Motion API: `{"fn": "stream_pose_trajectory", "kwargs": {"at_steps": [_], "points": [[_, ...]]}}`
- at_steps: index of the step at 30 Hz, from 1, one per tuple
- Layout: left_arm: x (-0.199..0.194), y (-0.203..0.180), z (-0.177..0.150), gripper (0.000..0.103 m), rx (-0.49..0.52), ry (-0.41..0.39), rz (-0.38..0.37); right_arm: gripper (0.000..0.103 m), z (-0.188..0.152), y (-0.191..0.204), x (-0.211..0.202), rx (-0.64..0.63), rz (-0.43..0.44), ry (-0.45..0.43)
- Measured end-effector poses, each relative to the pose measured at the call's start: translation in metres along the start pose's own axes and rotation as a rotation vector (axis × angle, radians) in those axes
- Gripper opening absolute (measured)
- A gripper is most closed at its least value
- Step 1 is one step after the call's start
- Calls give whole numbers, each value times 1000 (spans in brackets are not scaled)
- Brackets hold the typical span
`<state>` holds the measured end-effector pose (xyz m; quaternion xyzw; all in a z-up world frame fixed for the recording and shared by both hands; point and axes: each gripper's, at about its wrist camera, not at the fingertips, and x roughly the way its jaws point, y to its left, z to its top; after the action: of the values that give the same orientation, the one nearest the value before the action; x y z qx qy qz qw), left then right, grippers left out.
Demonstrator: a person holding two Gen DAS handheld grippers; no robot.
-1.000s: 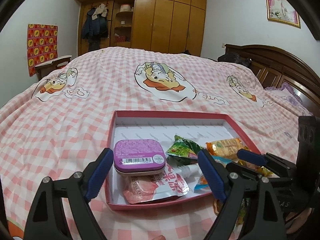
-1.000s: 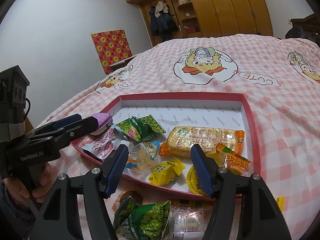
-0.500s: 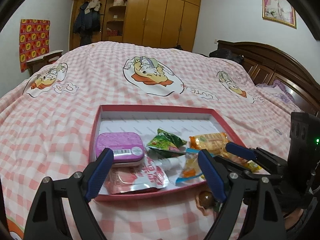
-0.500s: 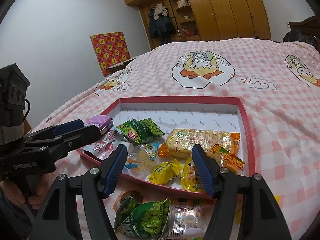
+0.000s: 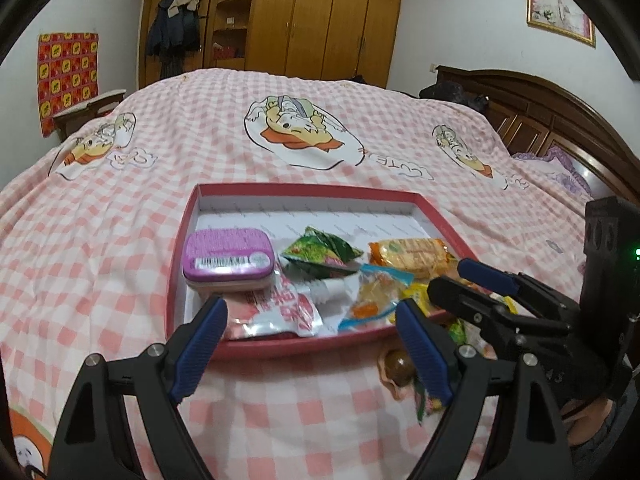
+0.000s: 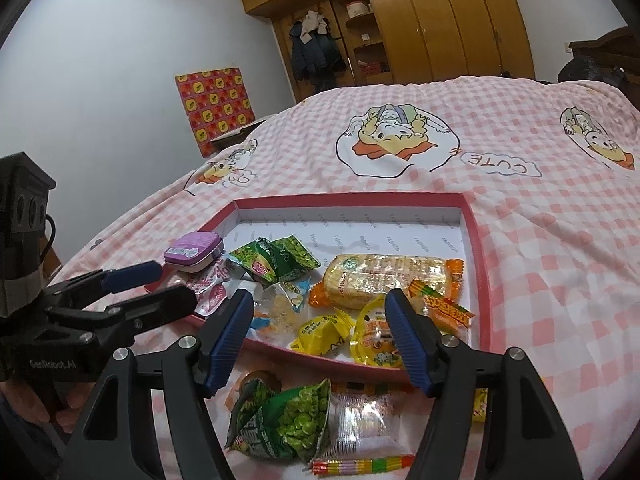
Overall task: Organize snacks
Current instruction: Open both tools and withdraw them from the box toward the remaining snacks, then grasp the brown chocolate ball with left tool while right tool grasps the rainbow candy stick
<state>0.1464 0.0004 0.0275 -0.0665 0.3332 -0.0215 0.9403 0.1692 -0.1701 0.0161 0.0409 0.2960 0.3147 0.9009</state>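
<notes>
A shallow red tray (image 5: pixel 188 216) (image 6: pixel 476 240) lies on the bed and holds several snacks: a purple tin (image 5: pixel 228 256) (image 6: pixel 194 246), a green packet (image 5: pixel 320 252) (image 6: pixel 276 260), an orange cracker pack (image 5: pixel 408 256) (image 6: pixel 384 276), a pink pouch (image 5: pixel 276 312) and yellow candies (image 6: pixel 324 330). My left gripper (image 5: pixel 312 348) is open and empty at the tray's near edge. My right gripper (image 6: pixel 320 336) is open and empty over the tray's near edge. A green pea bag (image 6: pixel 288 420), a clear packet (image 6: pixel 360 420) and a striped stick (image 6: pixel 360 466) lie outside, below it.
The pink checked bedspread (image 5: pixel 120 240) surrounds the tray. A brown round sweet (image 5: pixel 396 366) lies on it just outside the tray's near rim. A wooden headboard (image 5: pixel 560 120) stands at the right and a wardrobe (image 5: pixel 320 20) at the back.
Both grippers have pulled back from the tray toward its near edge. The left view has shifted so the tin and tray sit farther off. Both stayed open.
</notes>
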Motion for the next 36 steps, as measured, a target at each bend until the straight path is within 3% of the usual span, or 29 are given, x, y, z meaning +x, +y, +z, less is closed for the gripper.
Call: {"fn": "stream_pose_trajectory", "kwargs": {"at_steps": [17, 23, 28, 32, 35, 36], "points": [[-2, -37, -25, 89, 36, 103, 18, 73, -13, -22, -35, 79, -60, -1], [9, -41, -32, 75, 36, 123, 11, 73, -25, -26, -42, 85, -107, 42], [19, -30, -34, 60, 8, 146, 49, 73, -39, -31, -45, 95, -127, 83], [29, -39, -36, 51, 44, 164, 42, 73, -44, -33, -40, 101, -136, 116], [33, -49, -36, 49, 69, 173, -7, 65, -46, -27, -35, 67, -133, 136], [34, -51, -35, 47, 75, 172, -7, 59, -46, -23, -34, 48, -130, 137]]}}
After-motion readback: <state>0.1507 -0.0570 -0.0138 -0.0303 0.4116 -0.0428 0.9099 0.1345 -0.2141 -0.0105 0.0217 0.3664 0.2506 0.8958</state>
